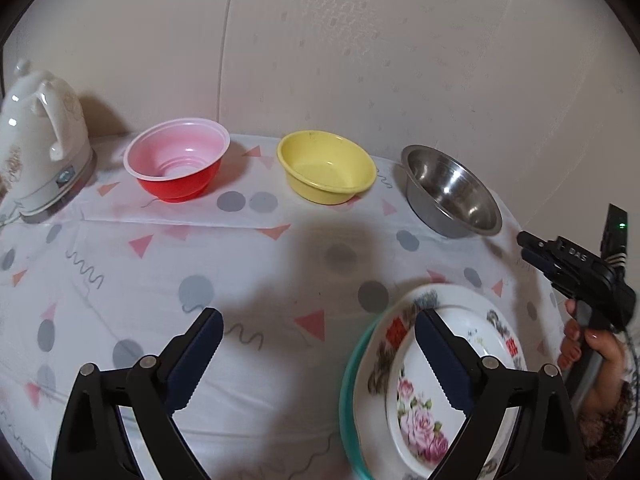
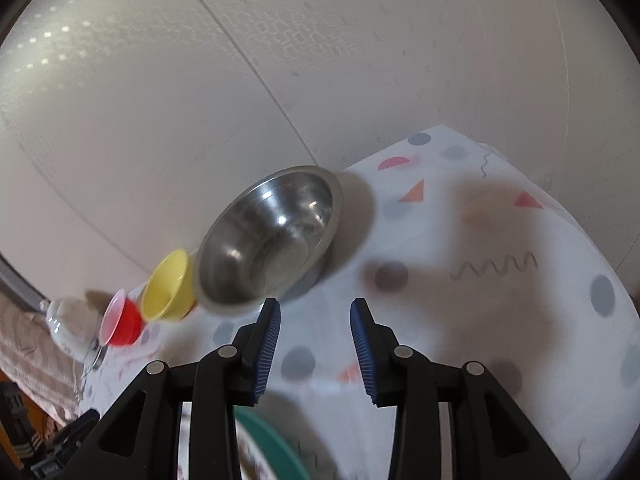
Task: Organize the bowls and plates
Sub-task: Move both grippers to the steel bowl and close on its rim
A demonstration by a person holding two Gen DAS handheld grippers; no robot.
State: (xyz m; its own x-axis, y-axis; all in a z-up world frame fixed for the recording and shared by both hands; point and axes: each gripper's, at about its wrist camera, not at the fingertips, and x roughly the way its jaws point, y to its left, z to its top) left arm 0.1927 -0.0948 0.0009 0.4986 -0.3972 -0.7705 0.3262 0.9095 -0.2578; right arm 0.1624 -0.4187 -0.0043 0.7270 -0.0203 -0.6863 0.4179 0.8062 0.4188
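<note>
My left hand-held gripper [image 1: 318,354] wide open, empty, hovering over surface [image 1: 248,280] beside plate stack [image 1: 436,380]: rose plate on patterned plate on teal-rimmed one, nested largest at bottom so pile sits stable. Plates seem done. Three bowls lined along wall, apart, not nested: red bowl [image 1: 178,168], yellow bowl [image 1: 326,172], steel bowl [image 2: 268,236]. My right hand-held gripper [image 2: 316,344] open, empty, aimed at steel bowl, near rim; likely first grab. Kettle [image 1: 44,140] far left, out of way.

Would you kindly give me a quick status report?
Left gripper and right gripper open, empty. Plates stacked; red bowl, yellow bowl, steel bowl separate. Kettle aside.
</note>
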